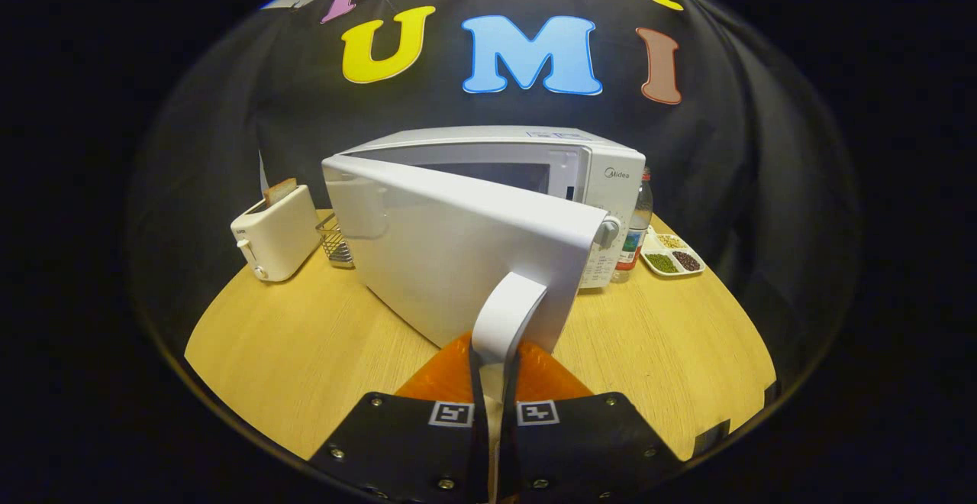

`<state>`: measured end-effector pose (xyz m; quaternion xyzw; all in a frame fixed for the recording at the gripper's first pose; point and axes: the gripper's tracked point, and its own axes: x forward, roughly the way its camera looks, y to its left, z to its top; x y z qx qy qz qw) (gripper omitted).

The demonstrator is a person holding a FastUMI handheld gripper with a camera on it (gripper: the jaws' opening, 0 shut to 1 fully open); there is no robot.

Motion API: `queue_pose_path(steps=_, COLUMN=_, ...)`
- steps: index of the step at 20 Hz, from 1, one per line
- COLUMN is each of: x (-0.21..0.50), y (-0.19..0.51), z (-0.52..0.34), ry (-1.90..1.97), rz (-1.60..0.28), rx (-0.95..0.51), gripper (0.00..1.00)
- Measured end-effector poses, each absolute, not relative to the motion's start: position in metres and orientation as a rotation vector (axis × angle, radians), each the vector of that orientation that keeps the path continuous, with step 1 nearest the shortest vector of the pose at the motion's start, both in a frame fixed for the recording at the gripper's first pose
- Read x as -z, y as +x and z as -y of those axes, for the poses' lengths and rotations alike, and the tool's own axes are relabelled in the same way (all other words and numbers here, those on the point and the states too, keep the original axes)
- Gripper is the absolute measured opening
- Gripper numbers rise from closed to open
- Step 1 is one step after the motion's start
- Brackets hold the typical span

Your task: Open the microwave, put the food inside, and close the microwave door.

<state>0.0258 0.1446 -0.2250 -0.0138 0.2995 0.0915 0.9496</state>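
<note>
A white microwave [603, 176] stands at the middle of the round wooden table [305, 351]. Its door [450, 260] is swung partly open towards me, and the dark cavity opening shows behind the door's top edge. The door's white handle [505, 309] sticks out at the door's free edge, right between my fingers. My gripper [494, 370] is shut on that handle, one finger pressing on each side of it. The inside of the microwave is mostly hidden by the door.
A white toaster [276, 233] with a slice of bread in it stands left of the microwave, with a wire basket [336, 243] beside it. A bottle [636, 229] and a small divided dish of grains [672, 258] sit to the microwave's right.
</note>
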Motion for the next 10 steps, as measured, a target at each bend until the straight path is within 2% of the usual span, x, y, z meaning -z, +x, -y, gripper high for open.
queue_pose_path(steps=4, x=0.224, y=0.004, z=-0.164, ry=-0.005, rz=-0.594, rx=-0.170, gripper=0.08)
queue_pose_path(steps=10, x=0.225, y=-0.026, z=-0.196, ry=0.019, rz=-0.582, rx=-0.192, gripper=0.14)
